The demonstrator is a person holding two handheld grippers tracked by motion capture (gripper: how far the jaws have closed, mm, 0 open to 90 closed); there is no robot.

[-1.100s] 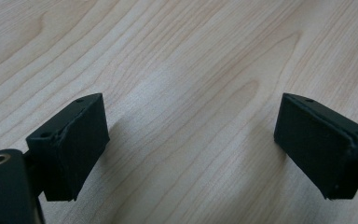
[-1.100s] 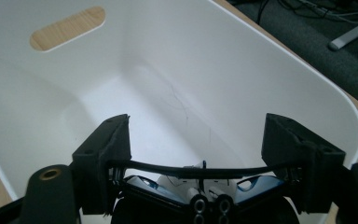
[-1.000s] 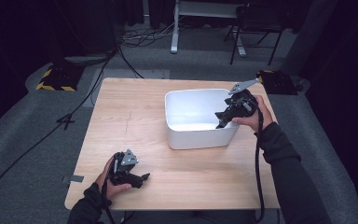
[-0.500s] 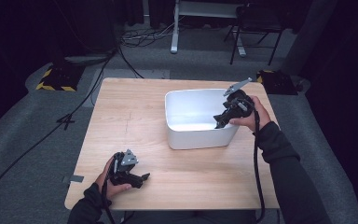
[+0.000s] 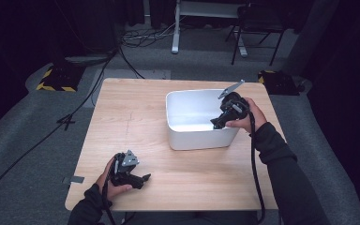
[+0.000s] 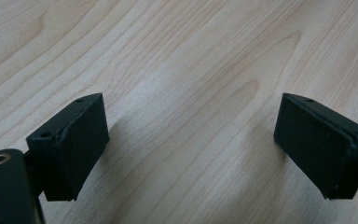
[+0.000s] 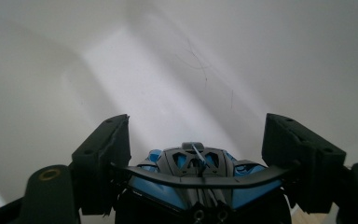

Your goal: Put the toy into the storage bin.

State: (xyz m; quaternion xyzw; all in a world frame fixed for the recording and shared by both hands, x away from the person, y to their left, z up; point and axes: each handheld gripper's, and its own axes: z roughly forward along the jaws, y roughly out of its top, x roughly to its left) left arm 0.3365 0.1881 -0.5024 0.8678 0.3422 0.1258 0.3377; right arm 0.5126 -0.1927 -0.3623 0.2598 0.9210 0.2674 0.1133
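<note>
A blue and black toy car [image 7: 196, 184] with a thin black rear wing sits between the jaws of my right gripper [image 7: 198, 127], which is shut on its sides. In the high view that right gripper [image 5: 217, 123] tilts down over the right half of a white plastic bin [image 5: 201, 138], whose pale inner wall [image 7: 168, 70] lies behind the car. My left gripper [image 5: 144, 178] rests on the wooden table [image 5: 136, 108] near its front left corner. Its jaws stand wide open around bare wood, as the left gripper view [image 6: 191, 121] shows.
The bin stands right of centre on the table. Cables trail from both grippers toward the person at the front edge. Beyond the table, grey floor carries cables, a chair and a desk leg.
My right gripper has shifted slightly left and down into the bin with the car still held. The left gripper has stayed put.
</note>
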